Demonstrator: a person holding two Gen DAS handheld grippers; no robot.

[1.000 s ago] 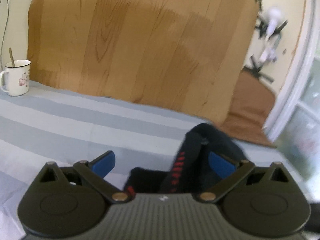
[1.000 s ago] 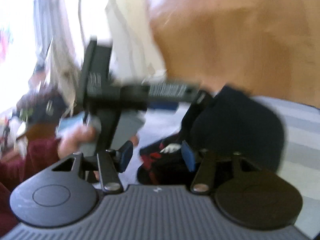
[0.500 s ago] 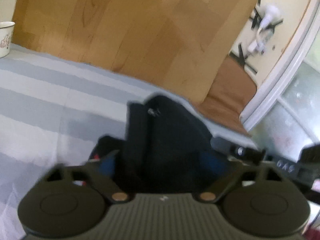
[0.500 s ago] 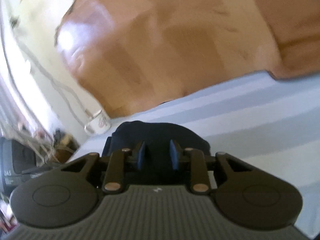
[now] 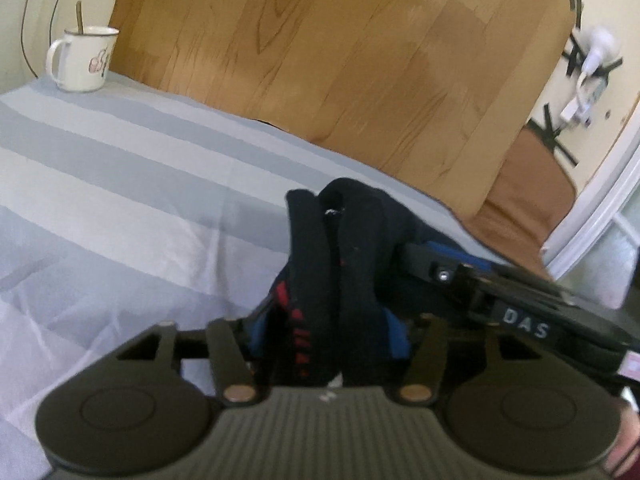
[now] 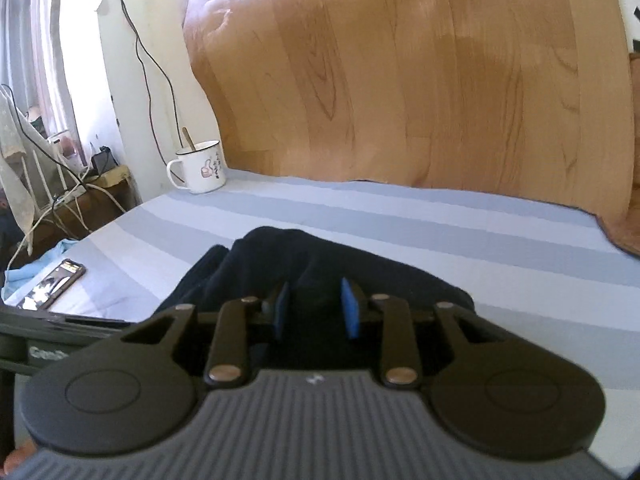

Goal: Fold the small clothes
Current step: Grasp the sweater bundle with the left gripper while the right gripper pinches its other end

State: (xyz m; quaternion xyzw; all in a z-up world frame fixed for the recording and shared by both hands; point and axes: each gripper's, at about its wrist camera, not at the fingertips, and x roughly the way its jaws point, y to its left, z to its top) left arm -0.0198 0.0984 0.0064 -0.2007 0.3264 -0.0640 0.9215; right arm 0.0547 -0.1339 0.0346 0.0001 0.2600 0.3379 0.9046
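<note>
Since half a second ago the left tongs have tilted back so that the white mug is whole in the far left corner again, where before only its edge showed, and the dark garment now rises between the blue pads as two upright folds with red markings on the left one, rather than the blurred lump seen earlier. The left tongs are clenched on that garment, their pads pressed against either side of the bunched cloth. The right tongs have swung level: the wooden board that filled the tilted view earlier now stands straight ahead, and the mug sits far ahead to the left. Their blue pads stand a little wider than half a second ago, with dark cloth filling the gap between them, so they are grasping the garment too. From the left wrist view the right tongs' finger reaches in from the right and meets the cloth just beyond the left tongs' right pad. The garment's far end rests on the striped grey sheet directly ahead of both tongs. A phone lies on the sheet to the left of the right tongs, near the bed's edge.
</note>
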